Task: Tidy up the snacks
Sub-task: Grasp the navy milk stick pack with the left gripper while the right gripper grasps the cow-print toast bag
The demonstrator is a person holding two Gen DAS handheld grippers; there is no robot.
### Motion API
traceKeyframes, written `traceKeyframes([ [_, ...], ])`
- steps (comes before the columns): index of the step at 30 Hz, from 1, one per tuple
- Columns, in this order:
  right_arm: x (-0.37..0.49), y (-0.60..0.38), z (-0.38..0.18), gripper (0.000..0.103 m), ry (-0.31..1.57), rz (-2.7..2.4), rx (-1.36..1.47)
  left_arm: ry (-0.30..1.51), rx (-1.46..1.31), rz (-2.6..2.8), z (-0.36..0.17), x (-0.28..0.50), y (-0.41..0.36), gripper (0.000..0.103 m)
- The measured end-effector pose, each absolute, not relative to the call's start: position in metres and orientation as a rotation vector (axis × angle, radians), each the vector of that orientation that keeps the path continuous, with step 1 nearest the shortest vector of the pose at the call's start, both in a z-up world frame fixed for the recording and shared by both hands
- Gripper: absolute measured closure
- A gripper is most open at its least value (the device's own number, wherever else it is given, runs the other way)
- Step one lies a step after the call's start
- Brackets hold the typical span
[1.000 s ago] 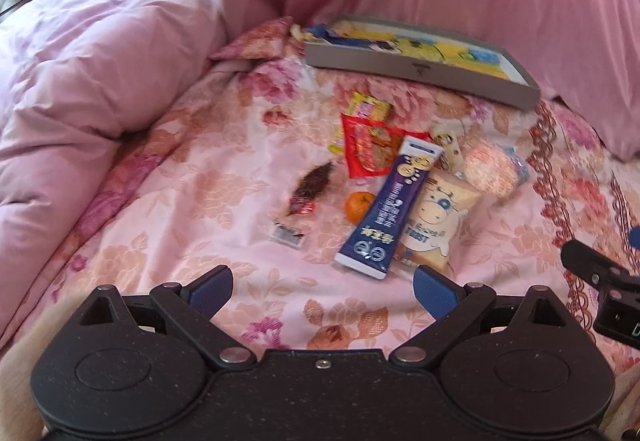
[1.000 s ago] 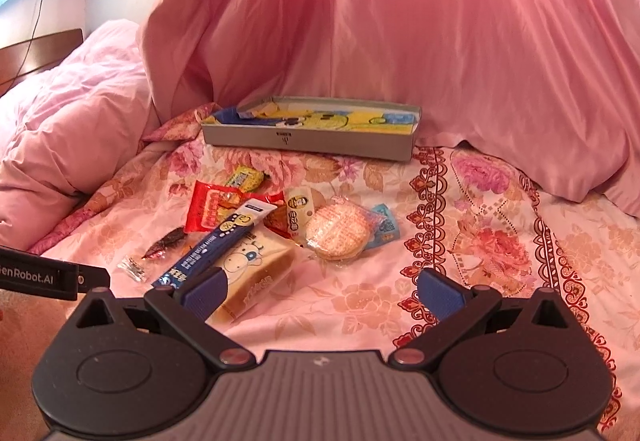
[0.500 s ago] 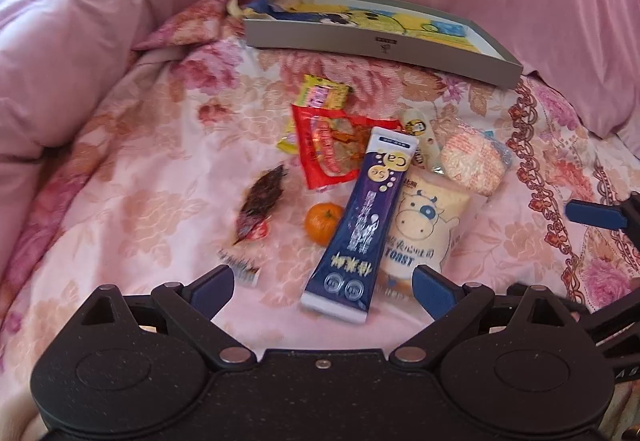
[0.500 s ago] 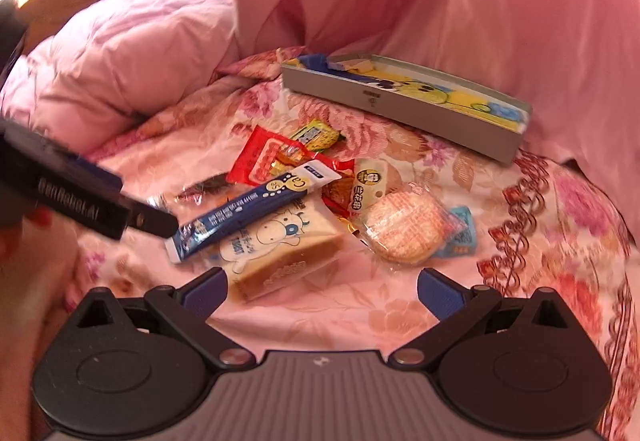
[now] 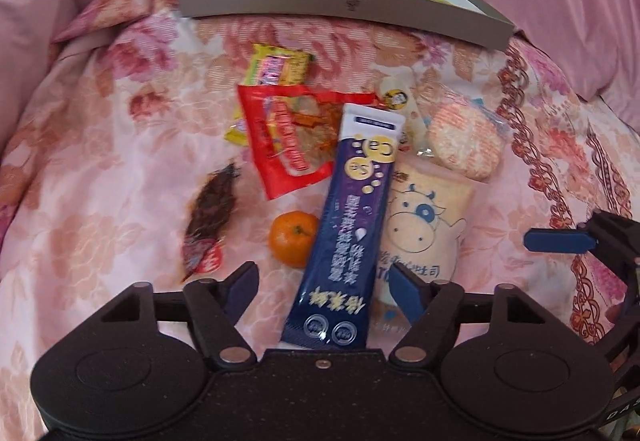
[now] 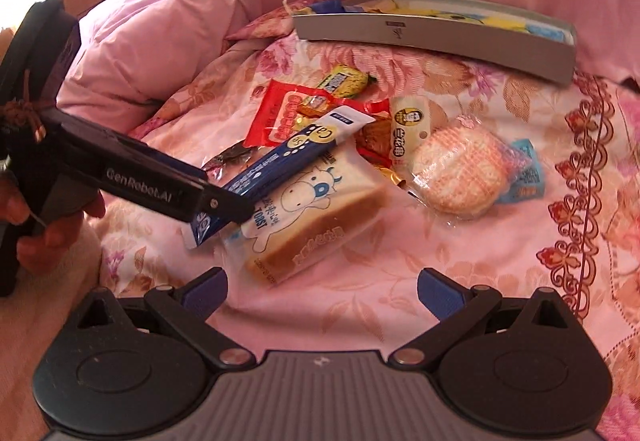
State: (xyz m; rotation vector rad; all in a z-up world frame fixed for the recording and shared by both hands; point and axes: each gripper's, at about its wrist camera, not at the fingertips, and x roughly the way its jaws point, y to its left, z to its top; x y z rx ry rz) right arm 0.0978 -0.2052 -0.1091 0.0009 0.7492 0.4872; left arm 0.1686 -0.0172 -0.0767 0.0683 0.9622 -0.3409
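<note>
- My left tool (image 5: 322,287) points down over the near end of the long blue stick pack (image 5: 352,225); its jaws are closing, with the pack's lower end between them, and the pads are not pressing on it.
- From the right wrist view, that same left tool (image 6: 224,201) reaches in from the left, with my hand (image 6: 48,225) on its handle and its tip over the near end of the blue stick pack (image 6: 280,165).
- My right tool (image 6: 322,295) hangs released over bare bedspread, jaws wide apart with nothing between them, just in front of the toast bread pack (image 6: 316,221).
- The snacks lie in a loose heap on the flowered bedspread (image 5: 100,145).
- The blue stick pack lies across the toast bread pack (image 5: 424,225) and over one corner of the red snack bag (image 5: 288,137).
- A small orange (image 5: 293,237) sits touching the stick pack's left edge; a dark wrapped snack (image 5: 208,217) lies apart to its left.
- A yellow candy wrapper (image 5: 280,69) peeks from behind the red bag.
- A round rice cracker (image 5: 464,141) in clear wrap lies at the right of the heap, overlapping the top of the toast pack.
- The grey box (image 5: 344,1) lies open beyond the heap, against the pink quilt (image 6: 160,41).
</note>
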Motion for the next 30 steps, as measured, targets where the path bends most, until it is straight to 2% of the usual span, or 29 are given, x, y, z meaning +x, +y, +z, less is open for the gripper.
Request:
traceKeyframes([
  [5,0.103,-0.206,-0.111,0.000,0.750,0.498,0.037,0.984,0.041,-0.360,-0.075,0.179,-0.021,0.054],
  [7,0.103,-0.205,-0.111,0.000,0.746,0.500,0.034,0.987,0.015,-0.352,-0.075,0.181,-0.019,0.059],
  [17,0.106,-0.202,-0.115,0.001,0.738,0.513,0.062,1.023,-0.165,-0.194,-0.074,0.158,0.008,0.065],
  [25,0.133,-0.203,-0.126,0.012,0.803,0.511,0.256,1.011,-0.218,-0.101,-0.077,0.143,0.026,0.066],
  [29,0.149,-0.203,-0.134,0.014,0.812,0.505,0.359,0.998,-0.187,-0.095,-0.077,0.144,0.021,0.066],
  [30,0.151,-0.203,-0.135,0.017,0.809,0.501,0.392,0.999,-0.189,-0.094,-0.077,0.143,0.021,0.066],
])
